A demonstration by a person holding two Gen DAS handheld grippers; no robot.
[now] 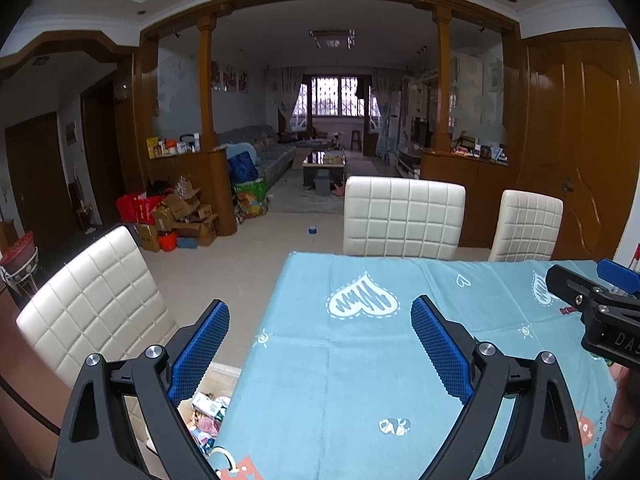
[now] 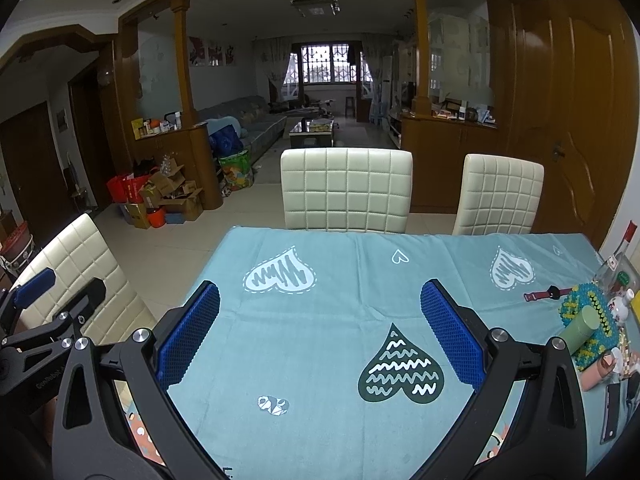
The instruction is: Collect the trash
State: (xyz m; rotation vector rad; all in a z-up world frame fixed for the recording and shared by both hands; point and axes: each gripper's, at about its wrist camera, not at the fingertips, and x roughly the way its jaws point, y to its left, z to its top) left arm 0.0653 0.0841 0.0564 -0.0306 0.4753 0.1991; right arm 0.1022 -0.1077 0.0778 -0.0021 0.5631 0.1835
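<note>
Both the left hand-held gripper (image 1: 320, 344) and the right hand-held gripper (image 2: 320, 336) hang wide open and empty over the blue-clothed worktop (image 2: 328, 344), whose middle shows no loose trash. Below the left one's left finger, a box (image 1: 208, 416) on the floor holds crumpled wrappers. Any pick should steer around the bottles (image 2: 612, 272) far right.

You face a desk (image 2: 320, 340) under a teal heart-print cloth, three cream quilted chairs (image 2: 347, 190) around it, pale tiled floor (image 2: 180, 248), wooden columns (image 2: 183, 60), a brown door (image 2: 580, 120), a sofa (image 2: 256, 120), a barred window (image 2: 320, 63) giving dim daylight.
</note>
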